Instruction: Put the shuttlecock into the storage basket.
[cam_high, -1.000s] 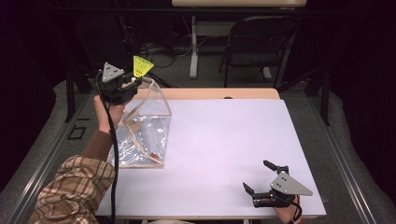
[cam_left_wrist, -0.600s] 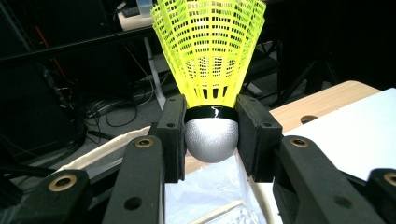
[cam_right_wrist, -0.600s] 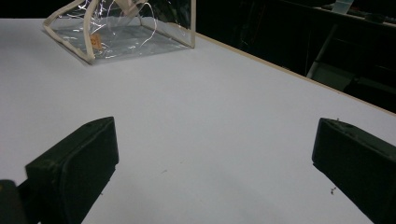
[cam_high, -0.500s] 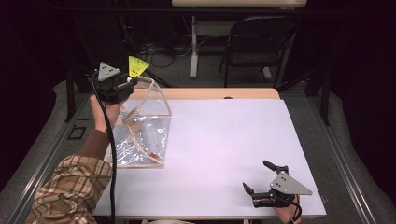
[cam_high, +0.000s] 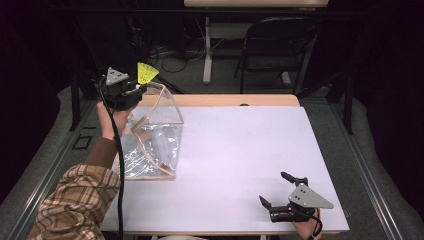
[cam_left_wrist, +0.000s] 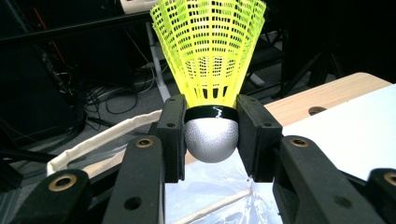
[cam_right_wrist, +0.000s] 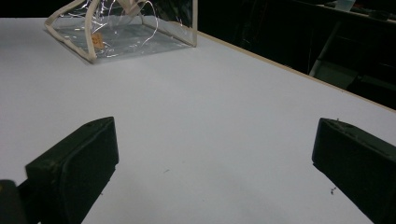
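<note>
Left gripper (cam_high: 134, 89) raised over clear bag (cam_high: 150, 145), jaws pinching yellow shuttlecock (cam_left_wrist: 211, 79), right gripper (cam_high: 281, 192) low on table (cam_high: 240, 150), jaws spread.

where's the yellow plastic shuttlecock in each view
High view: the yellow plastic shuttlecock is at upper left, clamped in the left tool above the far rim of the clear plastic bag.
Left gripper view: centre, skirt up, its grey cork end pinched between the two black jaws.
Right gripper view: not in this picture.
Shared landmark: the clear plastic bag with cream trim, also at upper left in the right gripper view.
</note>
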